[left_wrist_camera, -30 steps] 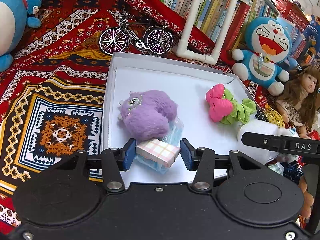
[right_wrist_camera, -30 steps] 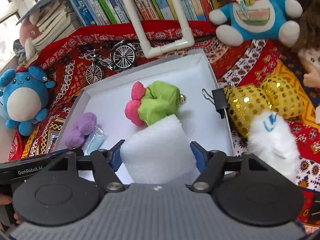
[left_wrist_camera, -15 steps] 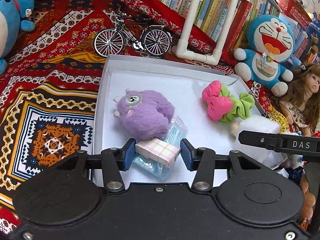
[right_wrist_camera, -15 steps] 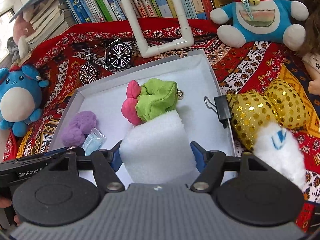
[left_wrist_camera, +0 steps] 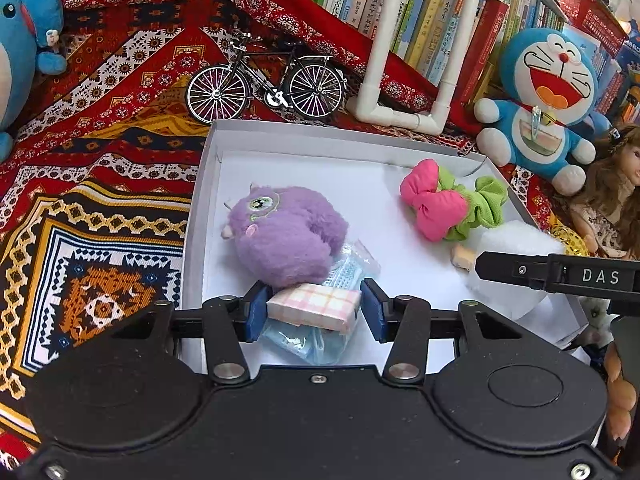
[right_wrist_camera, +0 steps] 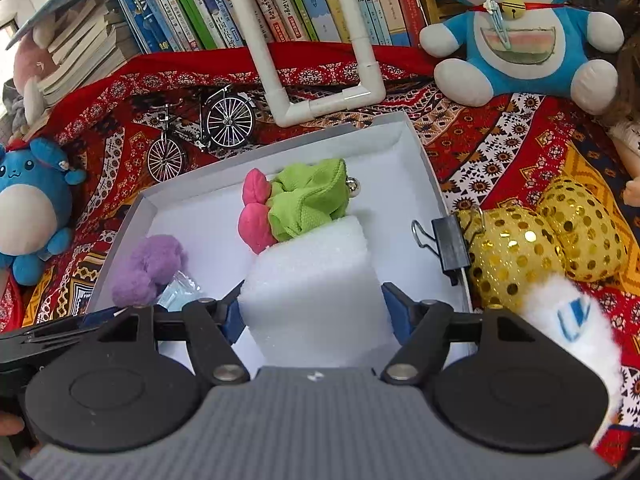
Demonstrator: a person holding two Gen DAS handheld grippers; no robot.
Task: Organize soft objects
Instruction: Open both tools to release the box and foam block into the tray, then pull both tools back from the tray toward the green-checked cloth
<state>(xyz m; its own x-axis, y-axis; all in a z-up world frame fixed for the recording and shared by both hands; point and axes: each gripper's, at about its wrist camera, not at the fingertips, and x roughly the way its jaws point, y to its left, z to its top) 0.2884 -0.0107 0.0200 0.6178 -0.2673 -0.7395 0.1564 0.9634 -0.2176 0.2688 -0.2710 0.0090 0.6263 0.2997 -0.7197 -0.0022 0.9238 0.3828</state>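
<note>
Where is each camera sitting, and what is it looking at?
Left wrist: rides on the left gripper, looking along its blue fingers at the pink checked packet over the white box.
Right wrist: rides on the right gripper, looking at the white foam block it holds over the box.
Both views show the purple plush, the pink-and-green scrunchie and the toy bicycle.
</note>
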